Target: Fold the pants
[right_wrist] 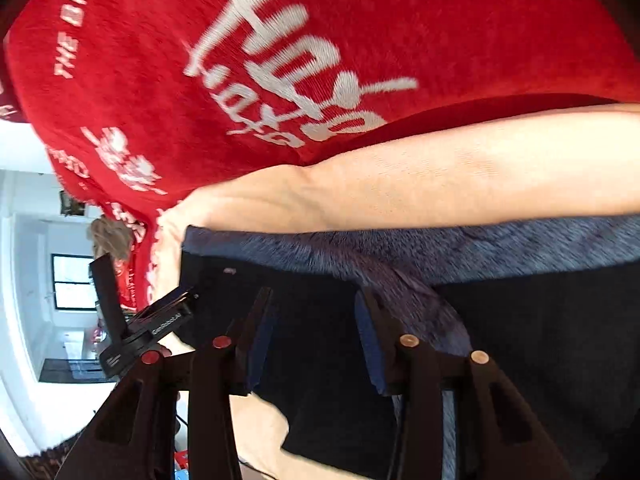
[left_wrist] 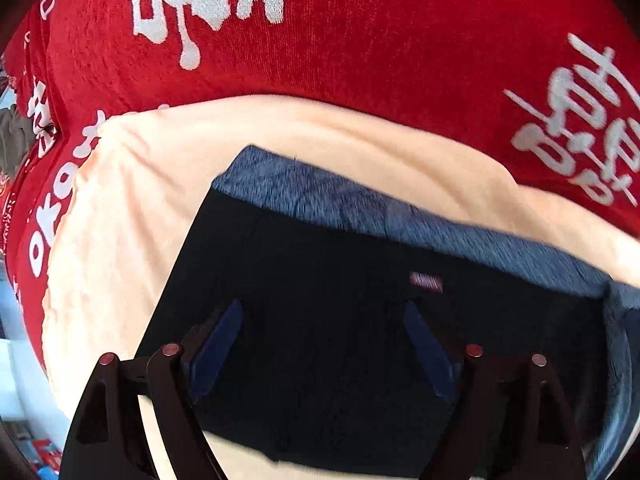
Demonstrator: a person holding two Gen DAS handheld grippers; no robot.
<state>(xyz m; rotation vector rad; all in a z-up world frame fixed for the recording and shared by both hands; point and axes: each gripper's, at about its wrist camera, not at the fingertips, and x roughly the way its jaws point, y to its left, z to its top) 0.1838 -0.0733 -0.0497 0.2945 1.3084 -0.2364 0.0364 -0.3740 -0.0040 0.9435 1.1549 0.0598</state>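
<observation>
Red lettered blanket (left_wrist: 360,52) under a peach cloth (left_wrist: 132,208) backs the black fleece-lined pants (left_wrist: 320,264).
Left tongs (left_wrist: 322,320) and right tongs (right_wrist: 316,312) gape empty above them, likely poised to pinch a fold.

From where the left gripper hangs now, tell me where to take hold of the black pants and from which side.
Judging by its pose, take the black pants at the upper edge where the fuzzy blue-grey lining shows. That band lies exposed on the peach cloth, giving both layers to pinch. Come straight forward with the left gripper, whose jaws stand open above the black fabric.
</observation>
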